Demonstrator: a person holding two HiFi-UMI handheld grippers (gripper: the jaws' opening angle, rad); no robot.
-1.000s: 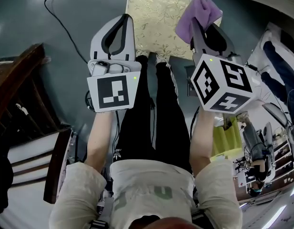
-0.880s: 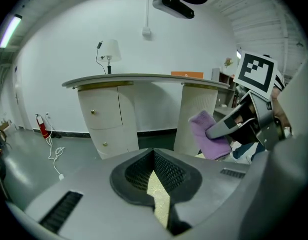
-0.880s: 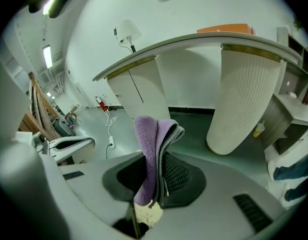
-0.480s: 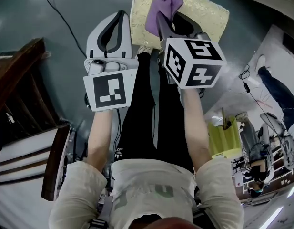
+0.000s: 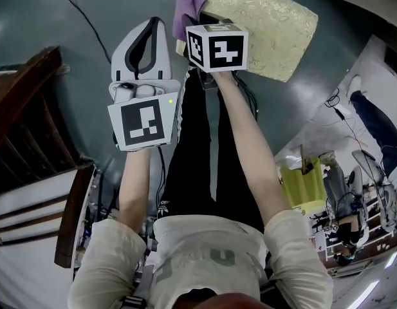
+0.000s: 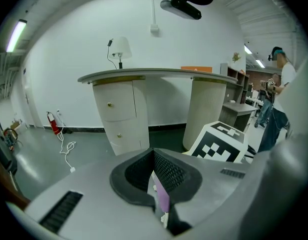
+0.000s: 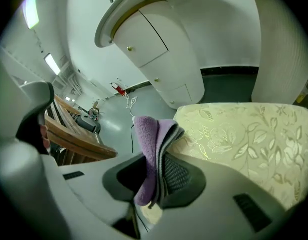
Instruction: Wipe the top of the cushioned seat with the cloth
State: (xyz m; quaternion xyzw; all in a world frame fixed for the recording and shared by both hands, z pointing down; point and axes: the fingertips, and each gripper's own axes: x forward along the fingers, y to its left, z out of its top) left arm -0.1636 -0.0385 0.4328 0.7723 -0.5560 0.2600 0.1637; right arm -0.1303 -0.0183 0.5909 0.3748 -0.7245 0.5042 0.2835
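The cushioned seat (image 5: 269,24) is a gold leaf-patterned pad on the floor at the top of the head view; it also fills the right of the right gripper view (image 7: 243,139). My right gripper (image 5: 195,26) is shut on a folded purple cloth (image 5: 188,6) at the cushion's left edge. In its own view the cloth (image 7: 146,144) stands up between the jaws of the right gripper (image 7: 156,166), just left of the cushion. My left gripper (image 5: 147,40) hangs over bare floor to the left of the cushion, jaws together (image 6: 156,184). A thin purple sliver shows low between them.
A dark wooden chair frame (image 5: 31,108) stands at the left. A cable (image 5: 89,15) trails over the grey floor. A white curved counter with drawers (image 6: 121,114) and a round column (image 6: 208,109) lie ahead. A yellow bin (image 5: 304,185) and seated people are at the right.
My right gripper has carried the cloth leftward across the cushion, from its right corner to its left edge. The left gripper has hardly moved.
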